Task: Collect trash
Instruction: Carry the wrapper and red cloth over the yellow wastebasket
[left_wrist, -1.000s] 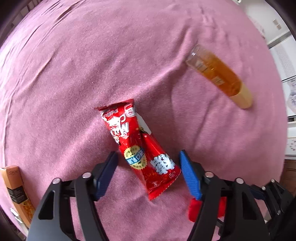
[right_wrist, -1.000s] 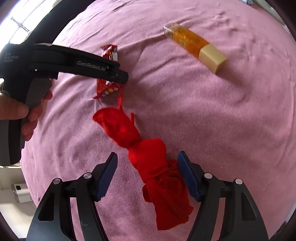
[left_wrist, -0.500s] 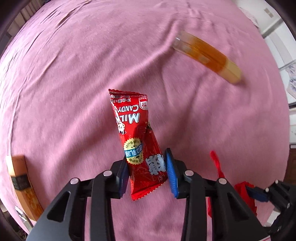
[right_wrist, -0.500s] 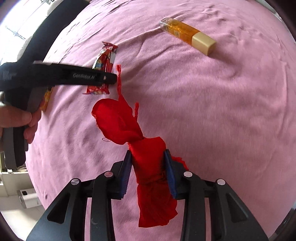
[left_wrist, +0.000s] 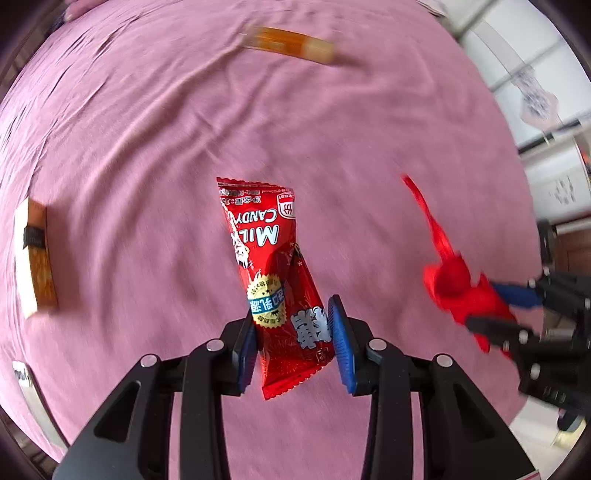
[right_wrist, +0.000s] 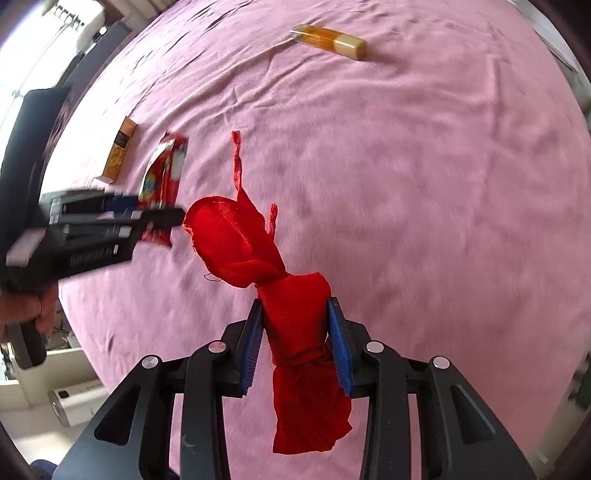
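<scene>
My left gripper (left_wrist: 293, 325) is shut on a red milk candy wrapper (left_wrist: 269, 266) and holds it up above the pink cloth (left_wrist: 147, 147). My right gripper (right_wrist: 295, 325) is shut on a knotted red cloth scrap (right_wrist: 291, 295), also lifted off the cloth. The scrap and the right gripper show at the right of the left wrist view (left_wrist: 458, 284). The wrapper (right_wrist: 166, 173) and the left gripper (right_wrist: 122, 221) show at the left of the right wrist view.
An amber bottle with a cream cap (right_wrist: 332, 38) lies at the far side of the pink cloth (right_wrist: 406, 184). A small orange box (left_wrist: 35, 258) lies at the left, also in the right wrist view (right_wrist: 120, 151). White furniture stands beyond the cloth's right edge.
Both grippers closed from open, the left on the candy wrapper and the right on the red cloth scrap, and both lifted their loads off the pink cloth.
</scene>
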